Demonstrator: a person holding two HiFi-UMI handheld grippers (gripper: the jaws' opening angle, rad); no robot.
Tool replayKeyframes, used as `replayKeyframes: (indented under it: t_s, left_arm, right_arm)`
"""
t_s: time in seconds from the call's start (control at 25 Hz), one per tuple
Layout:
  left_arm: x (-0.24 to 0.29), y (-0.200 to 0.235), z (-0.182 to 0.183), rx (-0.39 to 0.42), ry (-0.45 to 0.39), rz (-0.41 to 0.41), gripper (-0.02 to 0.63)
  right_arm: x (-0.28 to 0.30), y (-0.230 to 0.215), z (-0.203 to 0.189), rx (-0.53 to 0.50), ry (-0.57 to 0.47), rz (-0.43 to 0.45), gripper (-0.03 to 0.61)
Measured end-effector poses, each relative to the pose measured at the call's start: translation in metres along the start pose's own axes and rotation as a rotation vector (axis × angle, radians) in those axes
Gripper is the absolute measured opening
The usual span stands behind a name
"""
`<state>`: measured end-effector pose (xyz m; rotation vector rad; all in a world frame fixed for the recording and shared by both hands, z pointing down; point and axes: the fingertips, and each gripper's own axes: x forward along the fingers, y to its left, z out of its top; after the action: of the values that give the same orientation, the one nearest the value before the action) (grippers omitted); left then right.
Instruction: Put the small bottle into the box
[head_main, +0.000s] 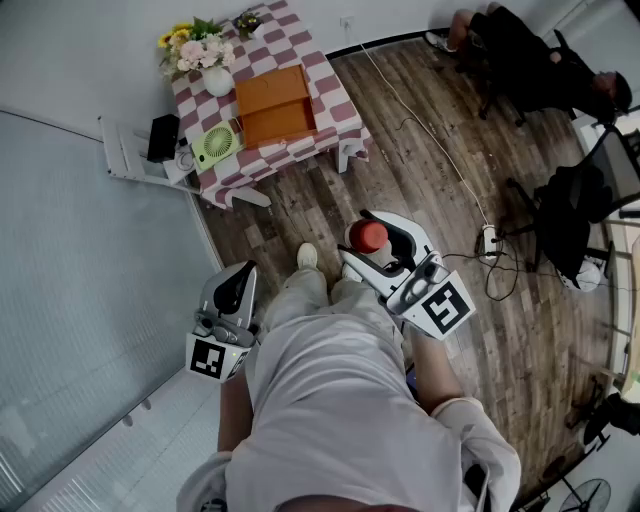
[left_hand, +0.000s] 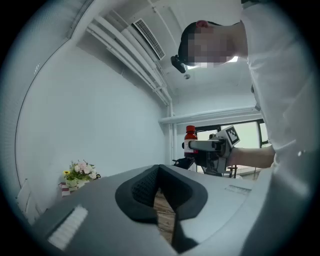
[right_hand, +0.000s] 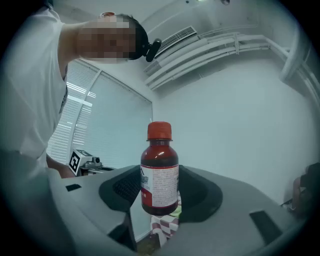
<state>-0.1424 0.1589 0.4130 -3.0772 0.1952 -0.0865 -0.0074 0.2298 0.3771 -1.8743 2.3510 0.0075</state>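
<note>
A small dark bottle (right_hand: 160, 175) with a red cap and a white label stands upright between the jaws of my right gripper (right_hand: 161, 194), which is shut on it. In the head view the bottle (head_main: 366, 234) shows its red cap, with the right gripper (head_main: 373, 243) held in front of the person's body above the wooden floor. An orange-brown box (head_main: 275, 105) lies open on the checkered table (head_main: 330, 95), far ahead of both grippers. My left gripper (head_main: 232, 290) hangs low at the left; its jaws (left_hand: 159, 187) are shut with nothing in them. The left gripper view also catches the bottle (left_hand: 190, 137).
The table also bears a vase of flowers (head_main: 205, 55) and a green fan (head_main: 217, 145). A cable and power strip (head_main: 489, 240) lie on the floor at right, near black chairs (head_main: 575, 215). A pale wall (head_main: 80, 280) runs along the left.
</note>
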Motion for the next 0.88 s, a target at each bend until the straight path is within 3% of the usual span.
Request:
replayKeyframes:
  t_s: [0.24,0.6,0.88]
  left_arm:
    - [-0.050,-0.017,0.005,0.011,-0.036,-0.023,-0.002]
    - [-0.110,0.005,0.018,-0.023,-0.074,-0.041,-0.002]
    - [-0.125,-0.015,0.024,-0.006,-0.099,-0.016,-0.002]
  right_arm:
    - [-0.004,0.061,0.005,-0.009,0.010,-0.008,0.221]
    - [0.030,0.145,0.008,-0.021,0.027,-0.003,0.221]
    - [0.018,0.167,0.007,-0.010,0.020,0.051,0.219]
